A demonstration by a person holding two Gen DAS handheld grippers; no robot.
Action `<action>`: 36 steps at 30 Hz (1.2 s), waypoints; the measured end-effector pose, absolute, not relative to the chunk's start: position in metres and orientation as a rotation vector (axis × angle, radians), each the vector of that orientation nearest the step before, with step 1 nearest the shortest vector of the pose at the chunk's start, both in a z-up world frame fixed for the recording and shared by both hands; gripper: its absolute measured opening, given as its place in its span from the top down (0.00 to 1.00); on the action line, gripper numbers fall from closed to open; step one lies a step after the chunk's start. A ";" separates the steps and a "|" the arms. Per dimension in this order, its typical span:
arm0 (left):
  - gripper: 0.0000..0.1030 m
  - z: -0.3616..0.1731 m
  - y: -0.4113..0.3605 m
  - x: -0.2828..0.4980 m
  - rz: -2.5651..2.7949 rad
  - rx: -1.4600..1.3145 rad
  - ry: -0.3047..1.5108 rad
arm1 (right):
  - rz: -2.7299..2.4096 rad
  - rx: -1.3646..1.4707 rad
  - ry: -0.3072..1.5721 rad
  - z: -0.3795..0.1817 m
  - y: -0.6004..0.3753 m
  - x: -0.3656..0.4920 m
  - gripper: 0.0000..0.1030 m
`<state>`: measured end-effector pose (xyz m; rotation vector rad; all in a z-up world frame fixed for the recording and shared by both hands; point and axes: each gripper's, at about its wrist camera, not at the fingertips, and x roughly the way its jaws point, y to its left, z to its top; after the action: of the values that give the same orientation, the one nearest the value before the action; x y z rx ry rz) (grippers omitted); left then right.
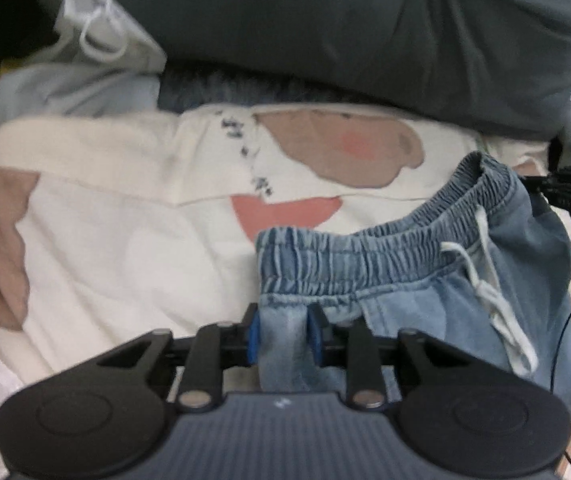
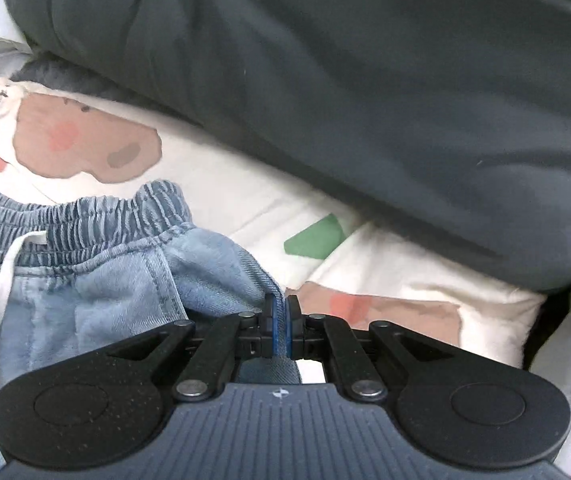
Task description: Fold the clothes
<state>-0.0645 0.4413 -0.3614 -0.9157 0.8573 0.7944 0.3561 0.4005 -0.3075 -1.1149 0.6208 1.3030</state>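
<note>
Right gripper (image 2: 280, 330) pinches denim shorts (image 2: 97, 280) (jaws closed).

Lighting: soft, even, moderately bright; shadows faint. Overexposed window glare at the left-wrist view's upper right edge. Both views show fisheye curvature toward the edges and dark corners. Fabric detail is soft with motion blur.

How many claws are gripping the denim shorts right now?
2. The left claw pinches a fold of the denim shorts below the waistband's left end; the right claw clamps the shorts' right edge. Nothing suggests a hidden third.
</note>
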 end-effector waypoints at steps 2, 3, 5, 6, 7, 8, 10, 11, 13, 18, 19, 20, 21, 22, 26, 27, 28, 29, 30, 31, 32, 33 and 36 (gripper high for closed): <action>0.68 -0.361 0.440 -0.068 0.797 -0.930 0.863 | 1.300 -1.121 0.643 -0.318 0.403 0.358 0.98; 0.68 -0.359 0.439 -0.071 0.796 -0.934 0.861 | 1.310 -1.123 0.660 -0.322 0.403 0.358 0.97; 0.67 -0.353 0.438 -0.077 0.797 -0.937 0.851 | 1.315 -1.132 0.684 -0.325 0.404 0.358 0.91; 0.66 -0.350 0.437 -0.080 0.801 -0.940 0.845 | 1.313 -1.135 0.692 -0.325 0.405 0.359 0.89; 0.65 -0.346 0.437 -0.084 0.810 -0.944 0.836 | 1.317 -1.117 0.708 -0.322 0.406 0.362 0.82; 0.63 -0.344 0.437 -0.087 0.819 -0.947 0.826 | 1.323 -1.085 0.723 -0.316 0.407 0.365 0.79; 0.59 -0.339 0.439 -0.091 0.838 -0.949 0.801 | 1.338 -1.005 0.751 -0.301 0.408 0.373 0.75; 0.58 -0.337 0.440 -0.092 0.847 -0.953 0.787 | 1.350 -0.959 0.765 -0.294 0.410 0.376 0.70; 0.54 -0.338 0.443 -0.092 0.858 -0.965 0.764 | 1.374 -0.890 0.791 -0.287 0.417 0.377 0.60; 0.53 -0.349 0.449 -0.085 0.862 -0.984 0.759 | 1.437 -0.850 0.844 -0.294 0.438 0.368 0.53; 0.54 -0.352 0.450 -0.084 0.860 -0.988 0.761 | 1.442 -0.860 0.853 -0.299 0.441 0.366 0.53; 0.54 -0.354 0.450 -0.083 0.857 -0.992 0.763 | 1.447 -0.871 0.862 -0.304 0.444 0.364 0.53; 0.54 -0.356 0.449 -0.082 0.854 -0.995 0.764 | 1.448 -0.879 0.872 -0.309 0.445 0.363 0.53; 0.54 -0.358 0.449 -0.082 0.852 -0.997 0.763 | 1.448 -0.888 0.881 -0.314 0.446 0.362 0.53; 0.54 -0.361 0.448 -0.081 0.849 -1.004 0.759 | 1.470 -0.921 0.919 -0.326 0.446 0.360 0.53; 0.54 -0.361 0.448 -0.081 0.843 -1.007 0.757 | 1.477 -0.929 0.929 -0.328 0.445 0.359 0.53; 0.54 -0.361 0.448 -0.081 0.835 -1.008 0.757 | 1.484 -0.938 0.937 -0.330 0.444 0.359 0.53; 0.54 -0.361 0.448 -0.080 0.829 -1.004 0.762 | 1.494 -0.952 0.929 -0.328 0.443 0.358 0.53; 0.54 -0.362 0.447 -0.079 0.824 -0.998 0.769 | 1.503 -0.967 0.922 -0.327 0.442 0.357 0.53; 0.54 -0.362 0.446 -0.078 0.819 -0.992 0.775 | 1.510 -0.984 0.920 -0.326 0.442 0.357 0.53; 0.54 -0.362 0.446 -0.078 0.814 -0.988 0.778 | 1.520 -1.010 0.912 -0.327 0.441 0.355 0.53; 0.54 -0.363 0.446 -0.077 0.809 -0.985 0.779 | 1.532 -1.042 0.900 -0.328 0.441 0.352 0.53; 0.54 -0.364 0.445 -0.078 0.800 -0.983 0.778 | 1.569 -1.153 0.845 -0.326 0.440 0.343 0.53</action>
<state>-0.0782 0.4452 -0.3643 -0.9833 0.7779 0.8004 0.3433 0.4402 -0.3258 -1.1533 0.8445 1.5690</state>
